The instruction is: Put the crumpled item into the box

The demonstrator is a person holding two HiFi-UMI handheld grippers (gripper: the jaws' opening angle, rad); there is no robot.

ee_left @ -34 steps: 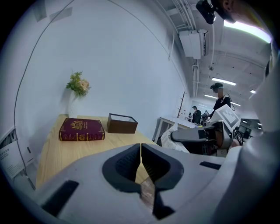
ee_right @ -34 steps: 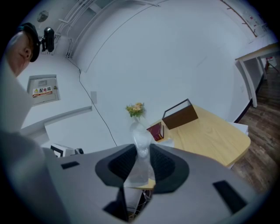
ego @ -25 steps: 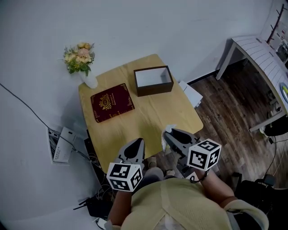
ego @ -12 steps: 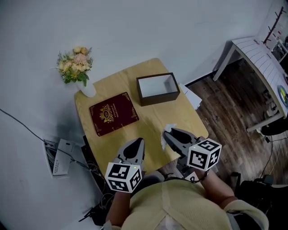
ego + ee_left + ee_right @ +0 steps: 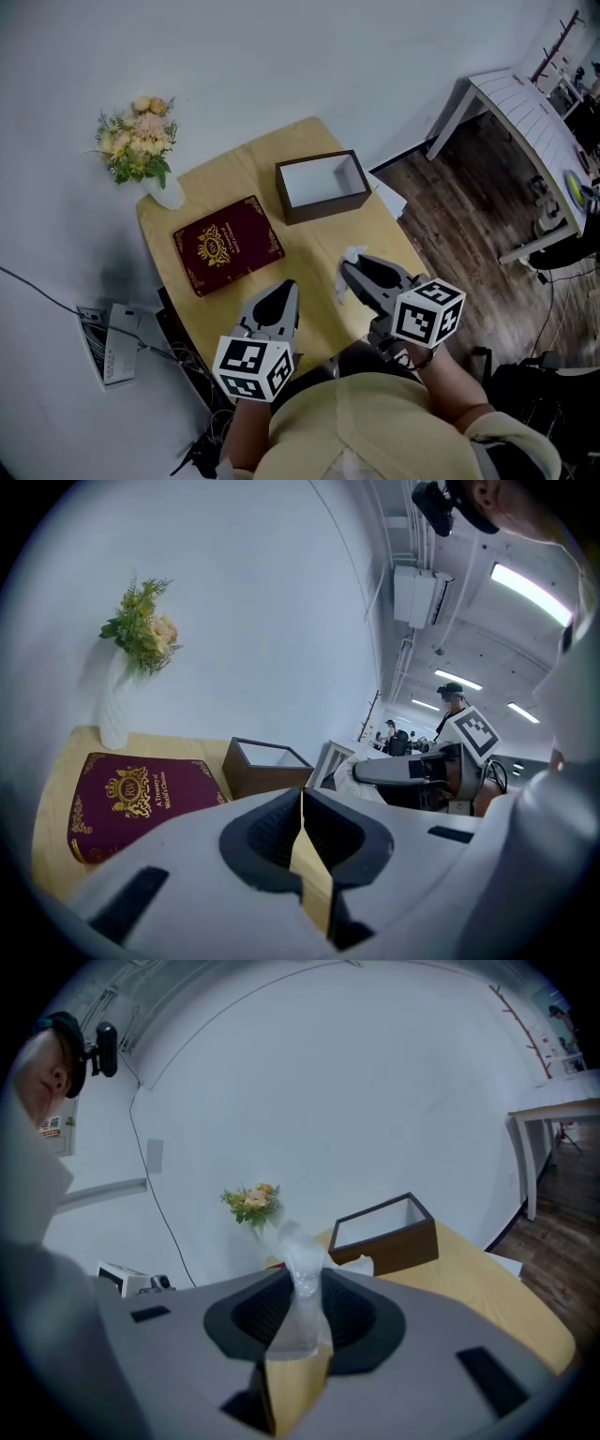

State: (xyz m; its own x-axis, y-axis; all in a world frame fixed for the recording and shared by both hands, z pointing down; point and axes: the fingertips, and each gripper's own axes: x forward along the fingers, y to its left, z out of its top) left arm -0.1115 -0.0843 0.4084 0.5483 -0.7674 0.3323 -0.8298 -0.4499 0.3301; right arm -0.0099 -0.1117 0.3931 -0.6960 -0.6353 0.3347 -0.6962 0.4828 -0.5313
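A crumpled, whitish, see-through item [image 5: 302,1269] is pinched between the jaws of my right gripper [image 5: 302,1290]. In the head view this item [image 5: 349,260] sticks out at the tip of the right gripper [image 5: 351,273], above the near right part of the wooden table [image 5: 319,244]. The dark brown open box [image 5: 322,185] with a pale inside stands at the table's far right, ahead of the right gripper and apart from it [image 5: 384,1235]. My left gripper [image 5: 281,292] hovers over the table's near edge, shut and empty [image 5: 301,803].
A burgundy book [image 5: 228,244] with gold print lies left of the box. A white vase of flowers [image 5: 141,150] stands at the far left corner. White papers [image 5: 392,199] lie on the floor by the box's side. A white table [image 5: 520,103] stands at the far right.
Both grippers have moved forward from the table's near edge to over its top, closer to the box. The right gripper still holds the crumpled item.
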